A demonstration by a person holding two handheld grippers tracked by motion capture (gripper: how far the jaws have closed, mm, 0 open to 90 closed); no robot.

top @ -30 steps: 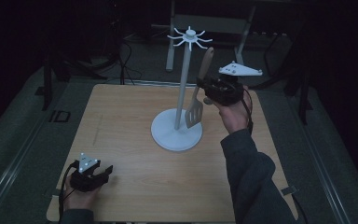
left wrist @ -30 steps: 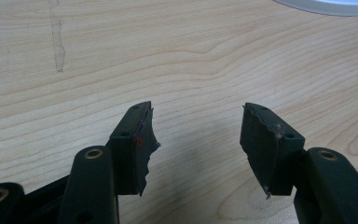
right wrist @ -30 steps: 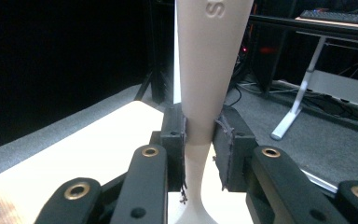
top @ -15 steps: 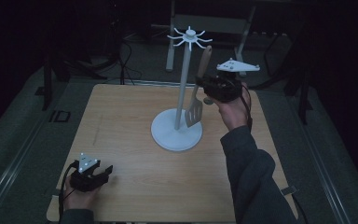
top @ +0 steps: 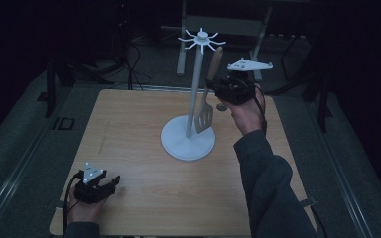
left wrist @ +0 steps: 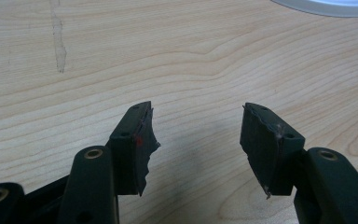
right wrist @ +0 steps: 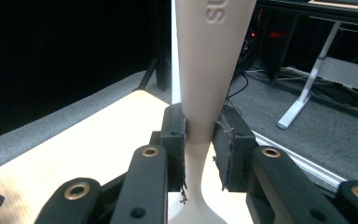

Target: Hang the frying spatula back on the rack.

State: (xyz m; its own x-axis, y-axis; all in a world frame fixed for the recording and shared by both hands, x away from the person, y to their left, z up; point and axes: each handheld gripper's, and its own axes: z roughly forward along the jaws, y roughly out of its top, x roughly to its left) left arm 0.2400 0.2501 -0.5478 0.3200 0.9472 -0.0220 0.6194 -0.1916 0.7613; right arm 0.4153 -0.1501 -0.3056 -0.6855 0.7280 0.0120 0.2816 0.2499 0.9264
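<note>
Right gripper view, spatula (right wrist: 205,70) handle clamped between right claw (right wrist: 199,140) pads

The high view is looking forward and down over the whole wooden table (top: 144,198), while the left gripper view is skimming close along that tabletop (left wrist: 177,56) toward the white stand's base (left wrist: 326,5), and the right gripper view is facing the spatula handle (right wrist: 209,56) held upright just before it.

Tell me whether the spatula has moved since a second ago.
No. In the high view the spatula, held by the right gripper, hangs at the same spot beside the white stand's pole, blade above the base.
</note>
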